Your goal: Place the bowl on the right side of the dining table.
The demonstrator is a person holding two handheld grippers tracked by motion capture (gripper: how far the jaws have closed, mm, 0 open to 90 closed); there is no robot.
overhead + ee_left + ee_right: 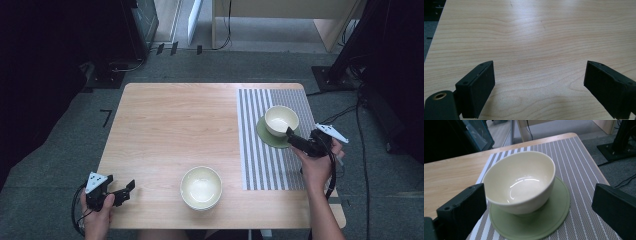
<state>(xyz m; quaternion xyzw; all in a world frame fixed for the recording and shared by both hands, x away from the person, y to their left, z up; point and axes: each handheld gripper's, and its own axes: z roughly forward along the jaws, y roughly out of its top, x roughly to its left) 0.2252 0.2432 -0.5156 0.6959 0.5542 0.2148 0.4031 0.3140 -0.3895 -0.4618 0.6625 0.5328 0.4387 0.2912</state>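
Observation:
A cream bowl (281,120) (520,182) sits on a round green coaster (265,135) (544,220) on the striped grey placemat (260,165) (579,162) at the table's right. My right gripper (296,141) (539,197) is open just in front of this bowl, with one jaw wide on each side and neither touching it. A second cream bowl (201,187) stands empty near the front edge, middle. At the front left corner my left gripper (125,191) (539,75) is open over bare wood (531,37), holding nothing.
The wooden table (170,125) has bare surface across its left and middle. Beyond it, on the grey floor, are a wooden furniture leg (214,25), black stands and cables (360,115). The placemat's right edge runs close to the table edge.

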